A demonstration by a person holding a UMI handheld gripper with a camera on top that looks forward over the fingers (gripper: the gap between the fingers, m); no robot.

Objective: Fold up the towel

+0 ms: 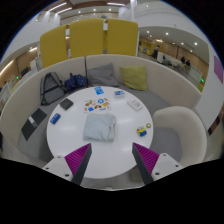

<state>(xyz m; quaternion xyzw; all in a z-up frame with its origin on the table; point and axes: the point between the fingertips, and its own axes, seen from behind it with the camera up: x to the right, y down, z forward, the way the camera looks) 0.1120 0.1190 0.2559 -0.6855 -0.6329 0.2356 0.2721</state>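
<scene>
A pale grey towel (99, 125) lies bunched in a rough square on the round white table (113, 155), beyond my fingers and slightly left of their midline. My gripper (112, 160) is held high above the table's near edge. Its fingers are spread wide, with the magenta pads (76, 160) showing on both sides. Nothing is between them but bare tabletop.
Small items lie on the table's far half: blue and white cards (96, 103), a dark phone (66, 103), a white box (134, 104), a small toy (143, 130). A curved grey sofa (30, 110) with a yellow cushion (133, 77) and a backpack (52, 88) rings the table. A white chair (180, 130) stands at the right.
</scene>
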